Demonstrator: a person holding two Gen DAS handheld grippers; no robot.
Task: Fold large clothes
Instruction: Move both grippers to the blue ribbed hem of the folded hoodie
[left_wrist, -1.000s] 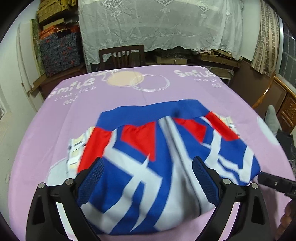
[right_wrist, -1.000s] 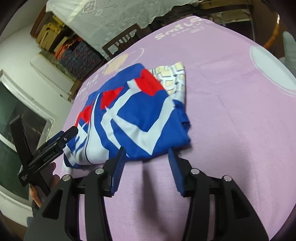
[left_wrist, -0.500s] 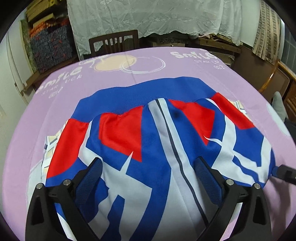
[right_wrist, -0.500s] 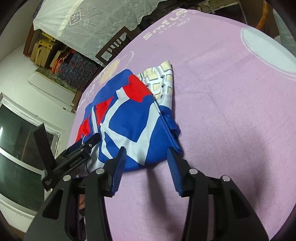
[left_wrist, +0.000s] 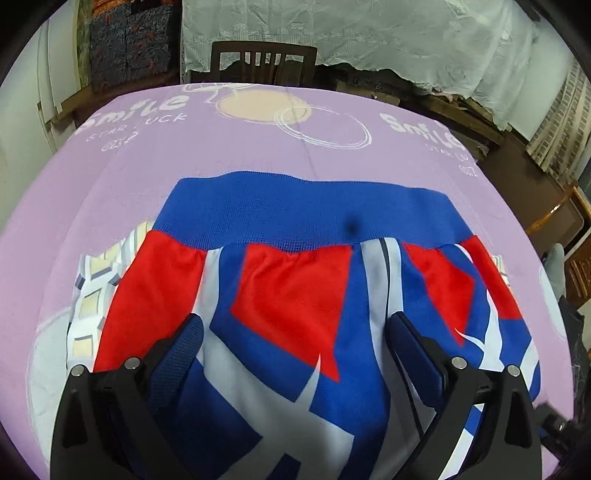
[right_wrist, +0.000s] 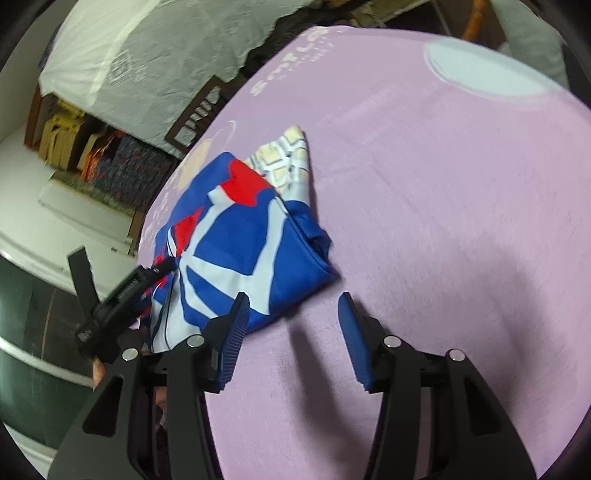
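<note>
A folded blue, red and white garment (left_wrist: 295, 295) lies on the purple tablecloth (left_wrist: 147, 166), its blue ribbed band (left_wrist: 303, 210) on the far side. A checked cloth (left_wrist: 92, 295) sticks out from under its left edge. My left gripper (left_wrist: 295, 332) hovers close over the garment, open wide, with nothing pinched. In the right wrist view the garment (right_wrist: 236, 240) lies to the left. My right gripper (right_wrist: 293, 321) is above bare tablecloth by the garment's near corner, its jaws opening with nothing between them. The left gripper (right_wrist: 122, 295) shows at the garment's left end.
A wooden chair (left_wrist: 262, 62) stands behind the table's far edge. Behind it is lace-draped furniture (left_wrist: 369, 37), with stacked patterned boxes (left_wrist: 129, 40) at the left. Wooden furniture (left_wrist: 554, 218) lines the right side. A pale round print (right_wrist: 487, 70) marks the cloth's far right.
My left gripper has moved forward and lower over the garment, which now fills more of its view. The right gripper has rolled a little and stays near the garment's corner.
</note>
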